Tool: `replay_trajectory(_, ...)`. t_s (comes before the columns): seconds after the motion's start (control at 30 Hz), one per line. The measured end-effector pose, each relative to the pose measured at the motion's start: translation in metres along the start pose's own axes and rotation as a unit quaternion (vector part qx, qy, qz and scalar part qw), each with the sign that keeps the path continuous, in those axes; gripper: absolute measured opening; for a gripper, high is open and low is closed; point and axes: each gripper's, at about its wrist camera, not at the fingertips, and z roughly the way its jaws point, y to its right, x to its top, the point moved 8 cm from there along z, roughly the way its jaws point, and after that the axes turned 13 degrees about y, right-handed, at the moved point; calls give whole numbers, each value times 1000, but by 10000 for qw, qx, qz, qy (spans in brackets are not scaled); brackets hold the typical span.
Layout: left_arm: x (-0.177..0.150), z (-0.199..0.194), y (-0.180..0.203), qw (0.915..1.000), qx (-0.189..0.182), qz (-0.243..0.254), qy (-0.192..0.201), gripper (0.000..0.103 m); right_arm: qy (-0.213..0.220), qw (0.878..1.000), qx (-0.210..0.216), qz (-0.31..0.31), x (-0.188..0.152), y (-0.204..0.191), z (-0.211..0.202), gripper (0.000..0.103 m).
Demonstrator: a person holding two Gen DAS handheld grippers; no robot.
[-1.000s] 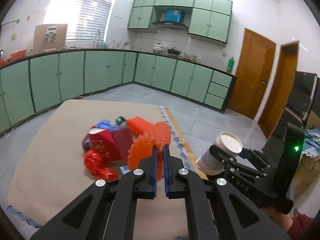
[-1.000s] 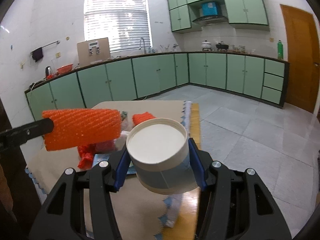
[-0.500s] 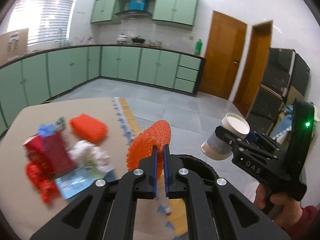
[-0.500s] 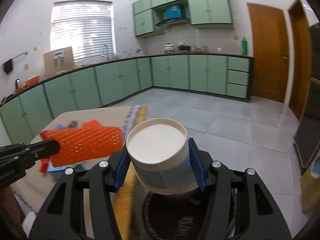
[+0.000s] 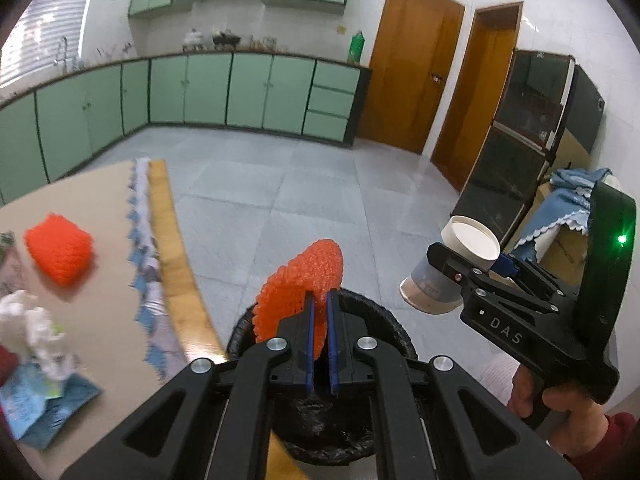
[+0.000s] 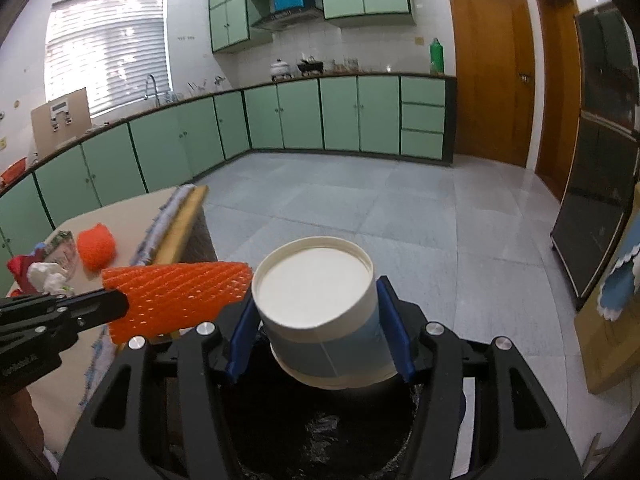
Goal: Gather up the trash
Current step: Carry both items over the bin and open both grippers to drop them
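Note:
My left gripper (image 5: 319,300) is shut on an orange foam net sleeve (image 5: 298,286) and holds it above a black-lined trash bin (image 5: 320,412) on the floor beside the table. My right gripper (image 6: 316,312) is shut on a white paper cup (image 6: 320,316) and holds it above the same bin (image 6: 320,432). The cup also shows in the left wrist view (image 5: 452,268), and the orange sleeve in the right wrist view (image 6: 176,300). On the table lie another orange net sleeve (image 5: 60,252), crumpled white paper (image 5: 36,328) and a blue wrapper (image 5: 44,408).
The table (image 5: 80,200) with a beige cloth and wooden edge is on the left. Green cabinets (image 6: 280,116) line the far walls. Wooden doors (image 5: 416,76) and a dark glass cabinet (image 5: 532,148) stand to the right. Grey tiled floor (image 6: 400,216) lies ahead.
Both grippers have swung right, off the table and over the black bin, still holding the orange sleeve and the cup. The trash pile has slid to the left of the views.

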Motion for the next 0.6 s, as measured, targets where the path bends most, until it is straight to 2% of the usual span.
replay_trajectory(0.17, -13, 30, 6, 9993, -100, -24, -354, 8, -227, 9997, -122, 18, -17, 11, 19, 64)
replay_trajectory(0.23, -16, 35, 7, 9989, -148, -69, -450, 22, -301, 9994, -168, 76, -24, 18, 24, 67)
replay_trajectory(0.33, -19, 38, 8, 9985, -177, -109, -512, 31, -348, 9989, -263, 143, -27, 24, 28, 71)
replay_trajectory(0.43, -18, 35, 4, 9987, -140, -129, -483, 41, -292, 9987, -365, 184, -26, 28, 27, 80)
replay_trajectory(0.5, -15, 27, -3, 9990, -57, -158, -405, 42, -219, 9986, -455, 153, -24, 28, 25, 89)
replay_trajectory(0.6, -6, 12, -17, 9995, 177, -163, -180, 48, -124, 9989, -433, 134, -16, 22, 20, 92)
